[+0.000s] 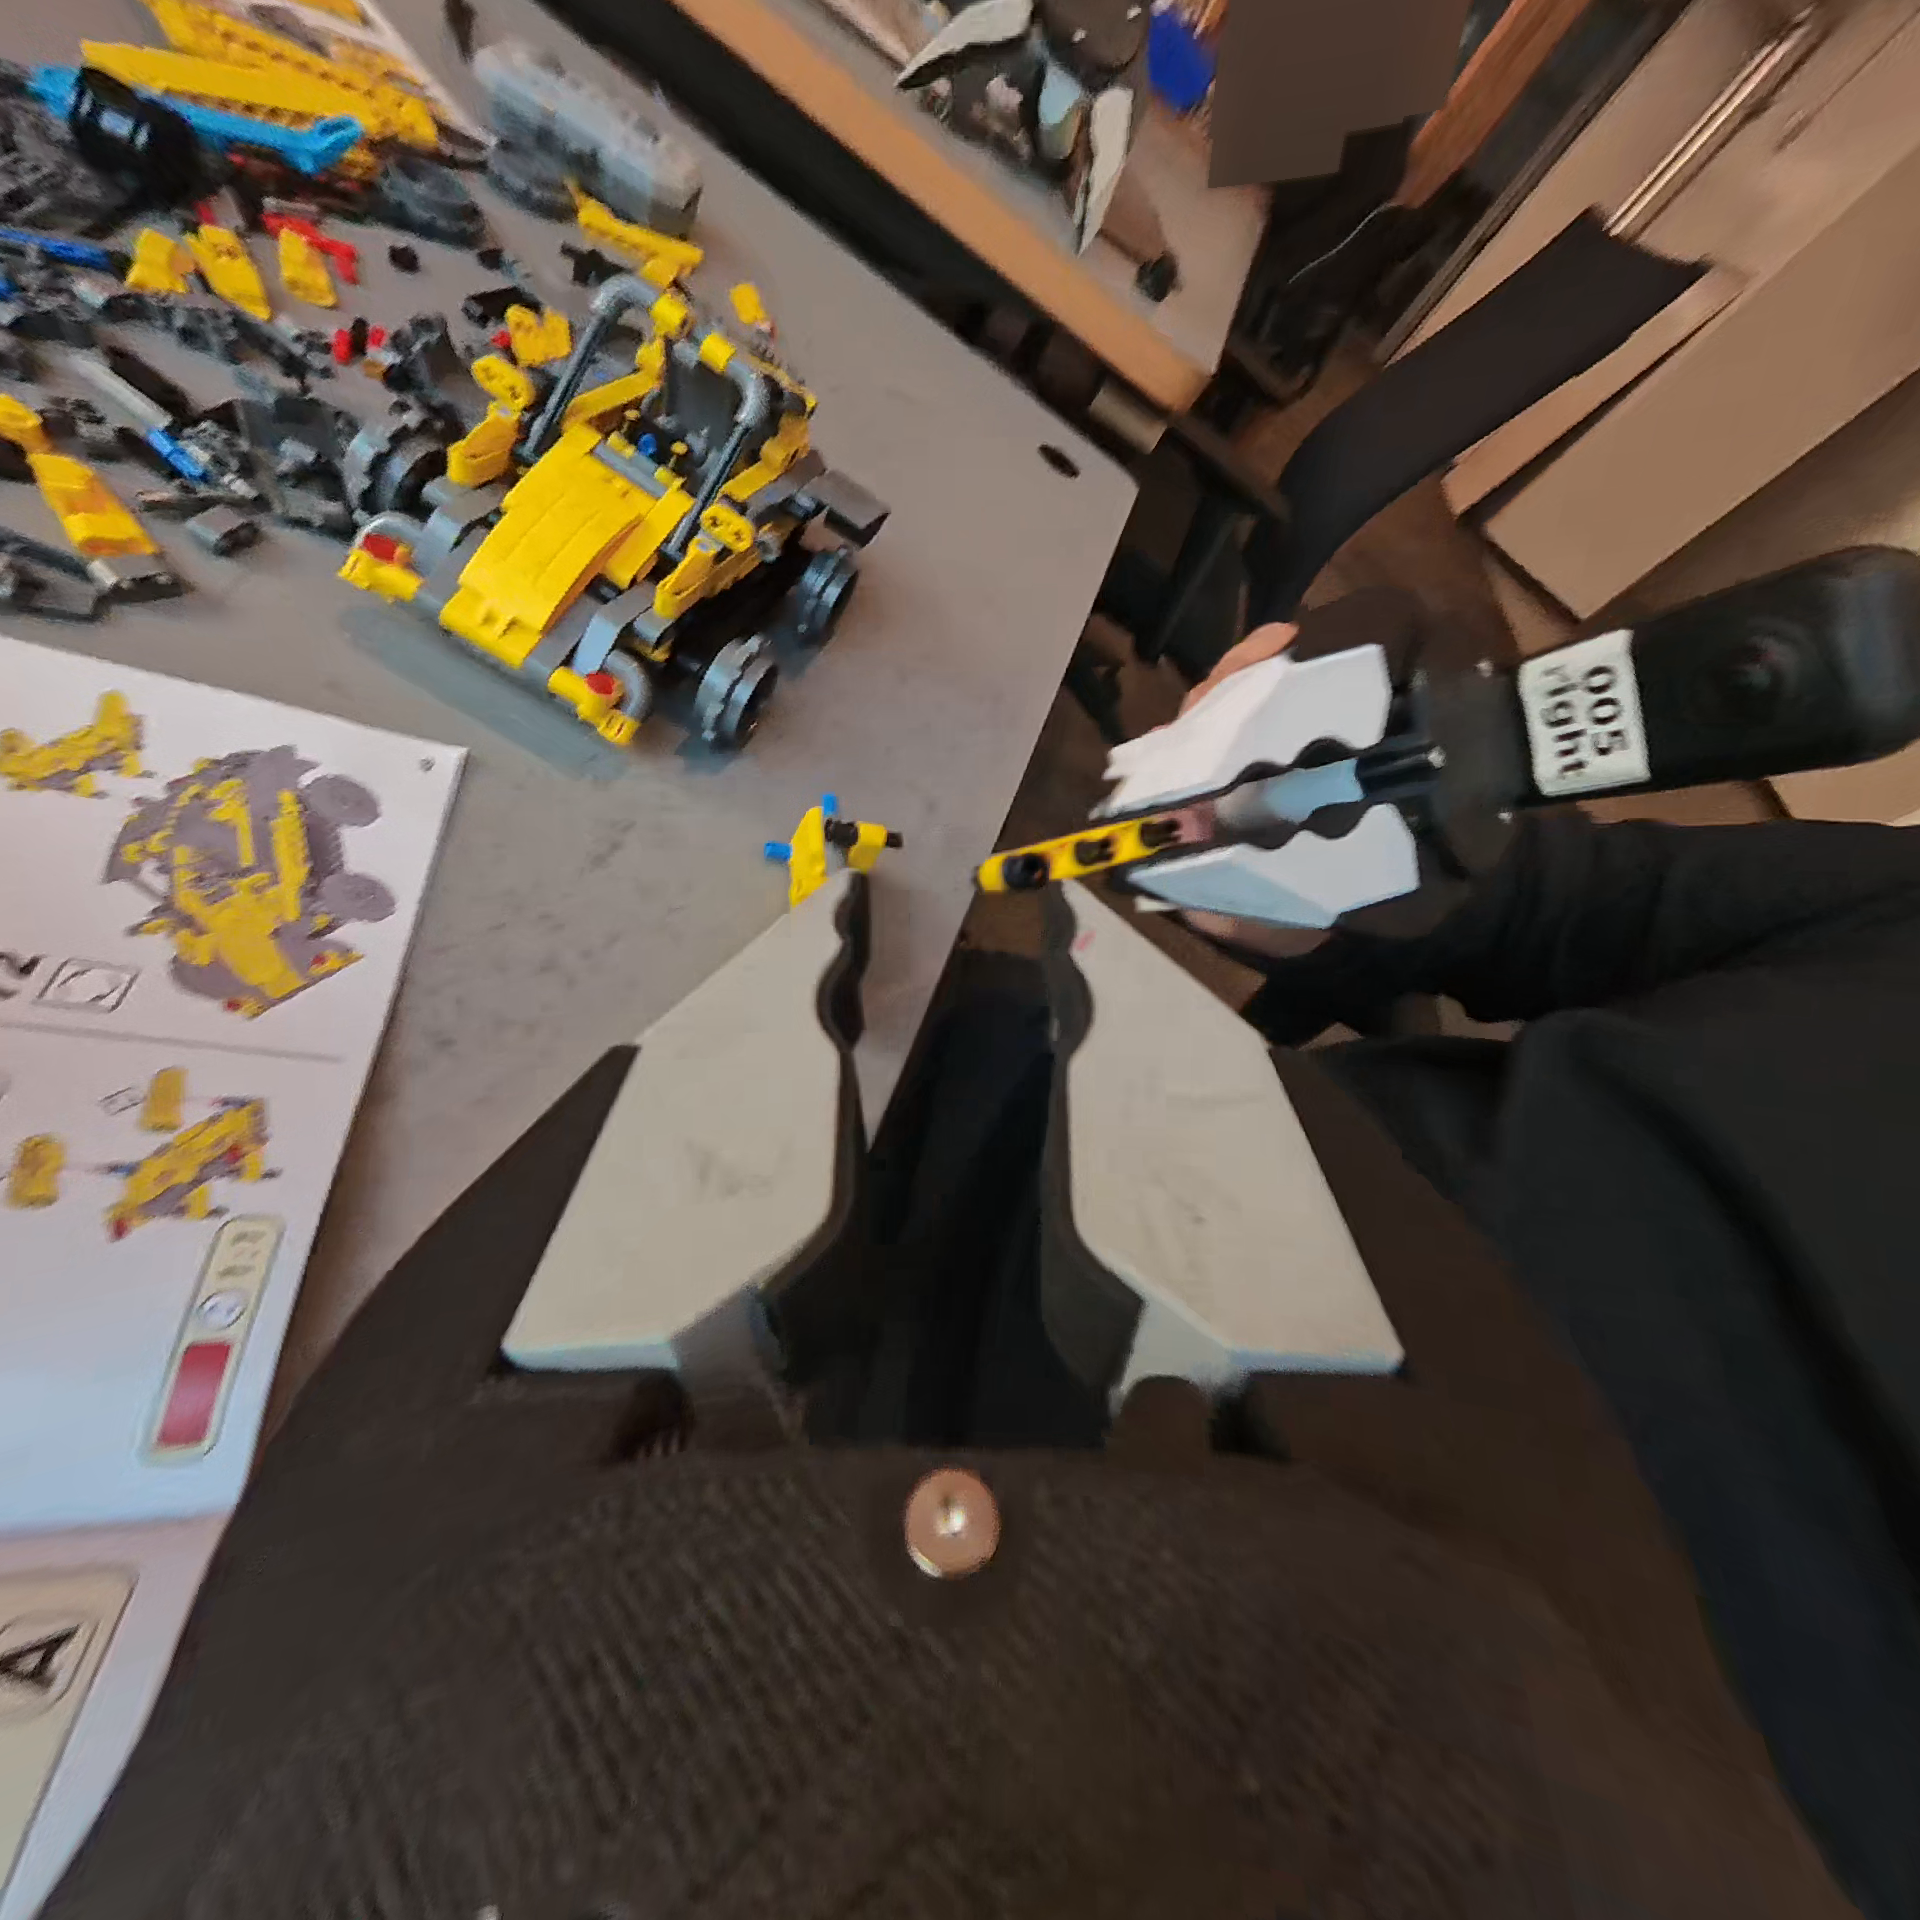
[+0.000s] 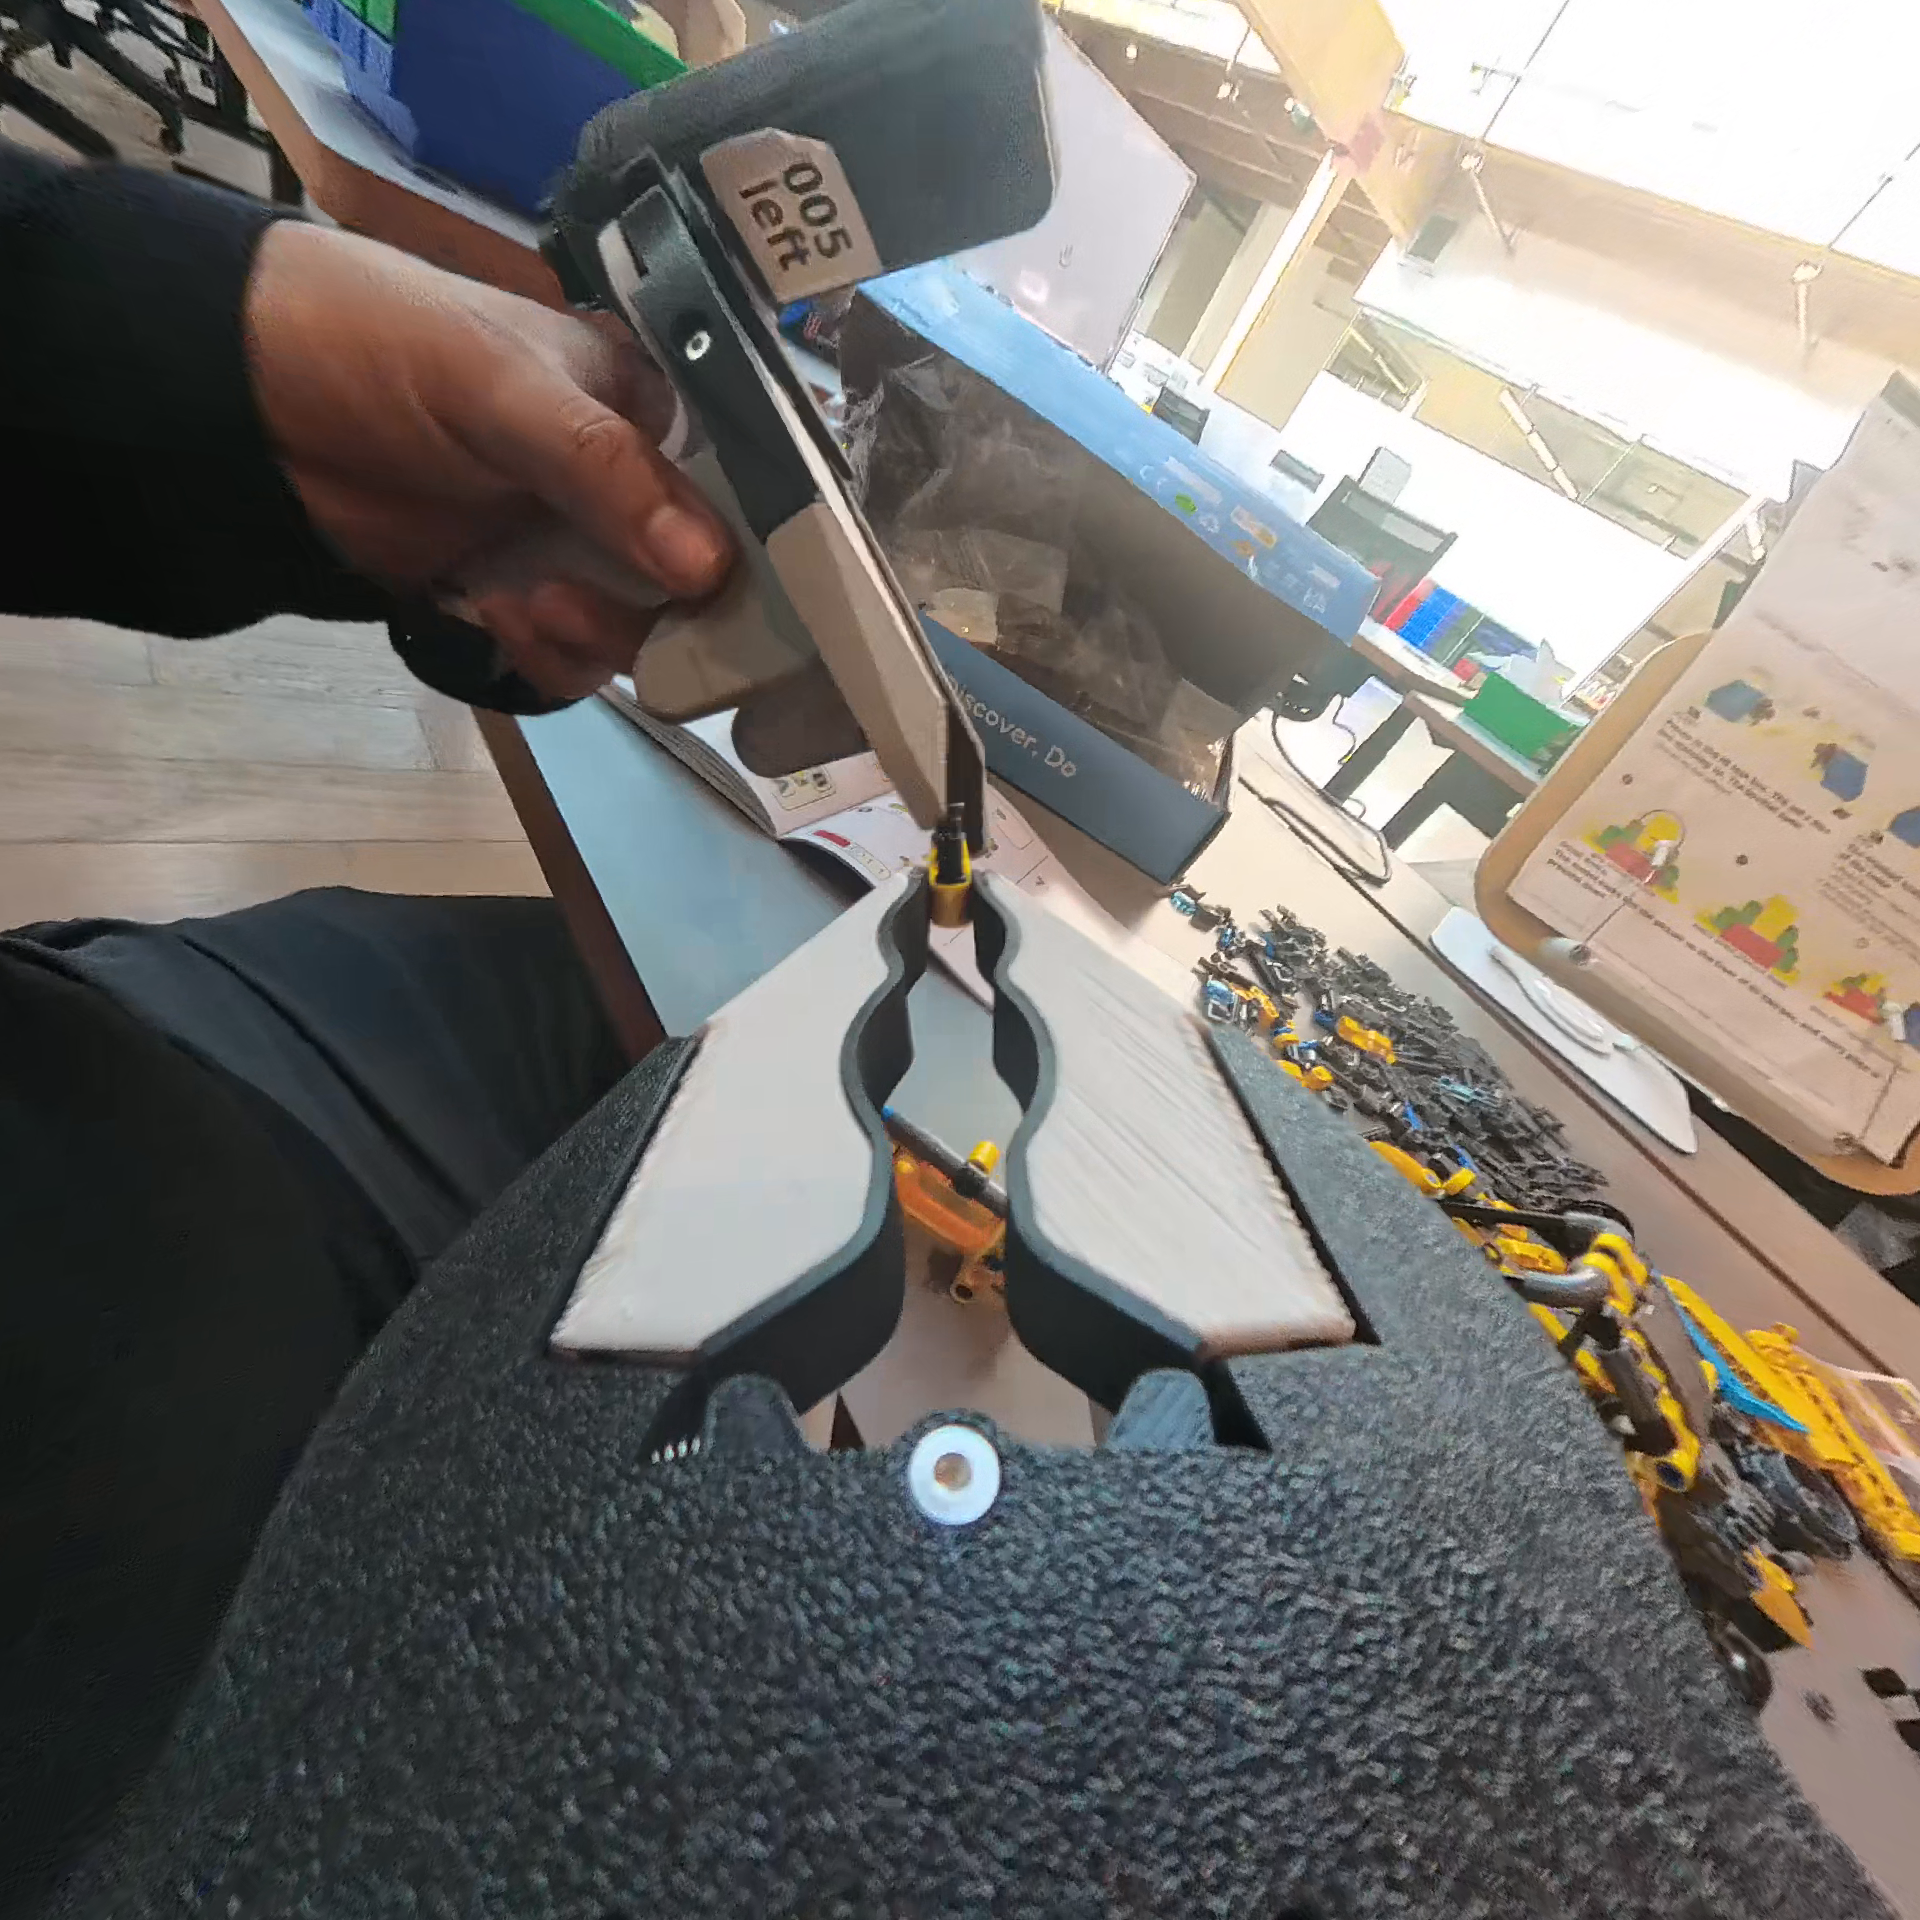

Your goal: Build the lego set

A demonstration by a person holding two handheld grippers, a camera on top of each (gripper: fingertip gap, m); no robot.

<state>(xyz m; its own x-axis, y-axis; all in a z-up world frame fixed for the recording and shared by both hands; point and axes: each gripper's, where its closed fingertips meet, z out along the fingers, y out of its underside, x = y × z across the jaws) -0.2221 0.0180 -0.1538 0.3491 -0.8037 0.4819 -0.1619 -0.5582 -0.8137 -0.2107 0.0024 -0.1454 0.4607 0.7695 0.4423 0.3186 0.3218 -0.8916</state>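
Now my right gripper pinches a stiff, light yellow beam by its end; my left gripper, jaws slightly apart, holds a small yellow piece near it

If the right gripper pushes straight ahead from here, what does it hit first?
Probably the left gripper: its tips sit just beyond the yellow beam that the right gripper holds. Depth between them is unclear.
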